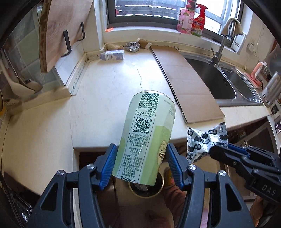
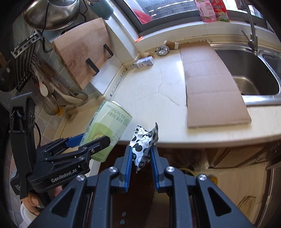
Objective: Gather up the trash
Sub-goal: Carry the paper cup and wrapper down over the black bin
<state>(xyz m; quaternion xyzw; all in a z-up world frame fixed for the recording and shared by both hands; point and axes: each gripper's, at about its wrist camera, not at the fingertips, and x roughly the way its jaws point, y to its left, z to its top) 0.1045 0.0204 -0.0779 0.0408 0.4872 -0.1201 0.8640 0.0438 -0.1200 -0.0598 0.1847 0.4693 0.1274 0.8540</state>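
The right gripper (image 2: 140, 154) pinches a spotted wrapper (image 2: 143, 140) between its jaws; left of them, the left gripper (image 2: 91, 140) clamps a green can (image 2: 107, 126).

Cracked white counter (image 1: 108, 82) running under window (image 1: 145, 10), daylight coming through. Steel sink (image 1: 226, 84) and faucet (image 1: 223, 43) sitting at right. Cutting board (image 2: 82, 50) leaning against tiled wall (image 1: 26, 40). Cardboard sheet (image 1: 189, 82) lying beside sink.

Open counter (image 1: 98, 105) ahead; cardboard sheet (image 1: 189, 84) lies rightward.
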